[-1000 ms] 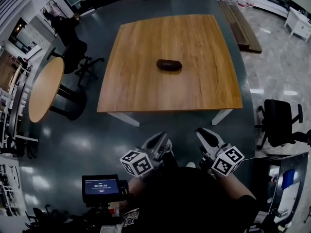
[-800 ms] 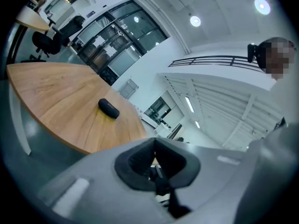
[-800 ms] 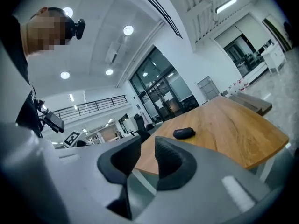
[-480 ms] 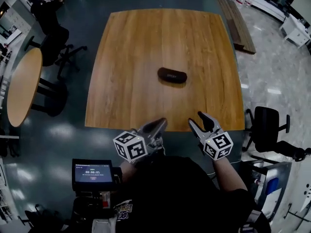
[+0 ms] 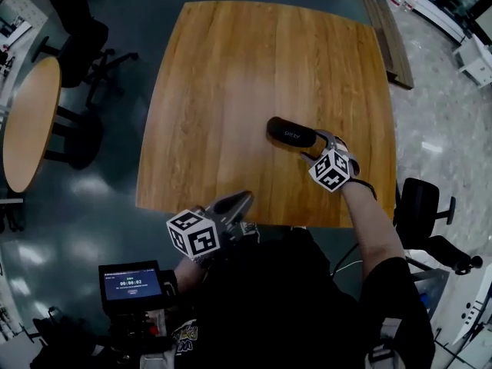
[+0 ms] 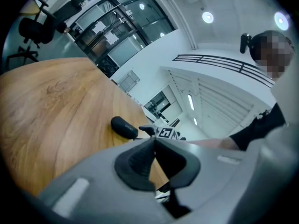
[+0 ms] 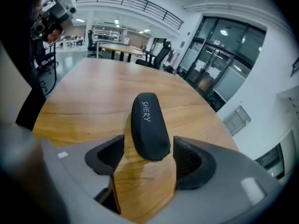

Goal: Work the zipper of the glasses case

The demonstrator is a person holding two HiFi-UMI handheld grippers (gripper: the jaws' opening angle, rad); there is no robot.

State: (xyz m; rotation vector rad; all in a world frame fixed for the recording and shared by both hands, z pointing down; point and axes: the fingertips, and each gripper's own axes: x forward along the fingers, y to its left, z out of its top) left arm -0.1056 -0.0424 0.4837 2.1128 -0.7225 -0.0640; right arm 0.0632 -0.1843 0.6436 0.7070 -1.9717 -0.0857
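one glasses case [image 5: 290,133], one table [image 5: 231,68] — right gripper [image 7: 148,148] fingers [image 7: 189,161] just opened, case between.

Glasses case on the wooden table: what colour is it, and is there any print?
The glasses case is black, with pale lettering on top; it shows clearest in the right gripper view.

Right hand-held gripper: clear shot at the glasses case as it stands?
Probably yes. The right hand-held gripper has just been opening its jaws; they stand wide apart around the near end of the glasses case, not pressing. Nothing else on the table blocks it.
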